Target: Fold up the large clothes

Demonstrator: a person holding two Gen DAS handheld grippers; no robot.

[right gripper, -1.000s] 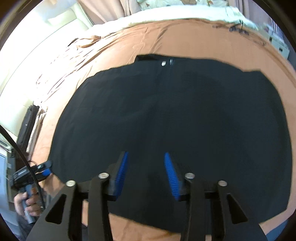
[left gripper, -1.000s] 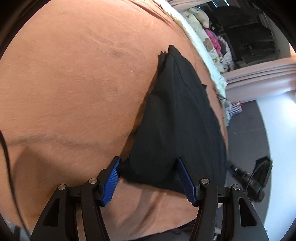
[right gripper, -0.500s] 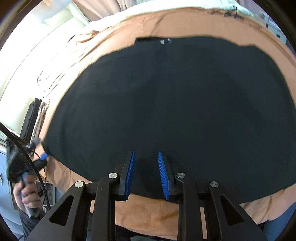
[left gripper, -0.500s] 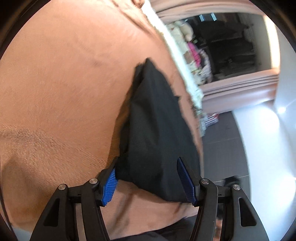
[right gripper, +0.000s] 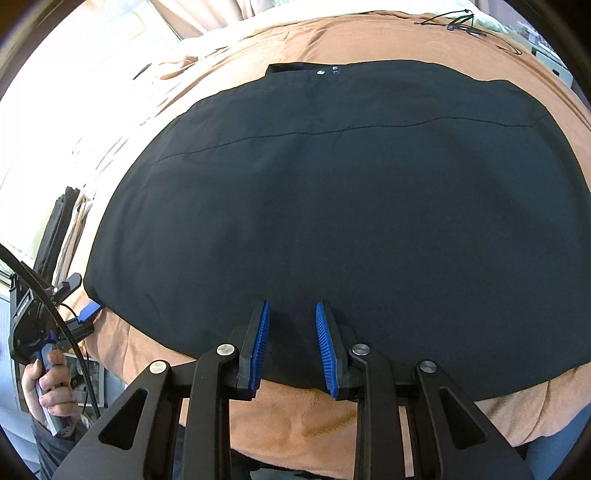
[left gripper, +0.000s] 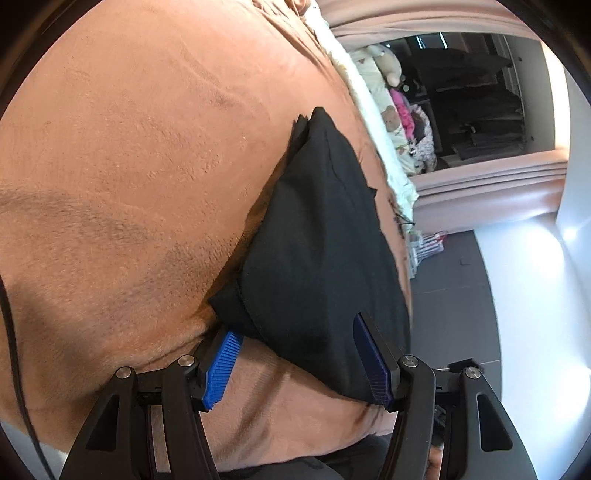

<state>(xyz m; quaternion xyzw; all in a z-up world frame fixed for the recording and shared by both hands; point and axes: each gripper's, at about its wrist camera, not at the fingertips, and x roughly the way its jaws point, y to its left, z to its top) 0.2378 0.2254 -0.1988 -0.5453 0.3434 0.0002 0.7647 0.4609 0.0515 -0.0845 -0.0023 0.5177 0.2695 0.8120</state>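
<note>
A large black garment (right gripper: pixel 332 192) lies flat on the brown bedspread (right gripper: pixel 295 424), with snaps near its far edge. My right gripper (right gripper: pixel 291 314) is open, its blue pads straddling the garment's near hem in the middle. My left gripper (left gripper: pixel 295 336) is open at the garment's left corner (left gripper: pixel 236 302), which is slightly lifted and folded between its pads. In the right wrist view the left gripper (right gripper: pixel 86 312) shows at the garment's near-left corner, held by a hand.
The brown bedspread (left gripper: pixel 129 184) stretches wide to the left of the garment. A cream blanket and stuffed toys (left gripper: pixel 391 118) lie at the bed's far side. Cables (right gripper: pixel 458 22) rest on the bed beyond the garment. Dark floor (left gripper: pixel 461 295) lies past the bed edge.
The right gripper has opened wider and sits at the hem. The left gripper has shifted toward the corner, and that corner now bunches up between its pads.
</note>
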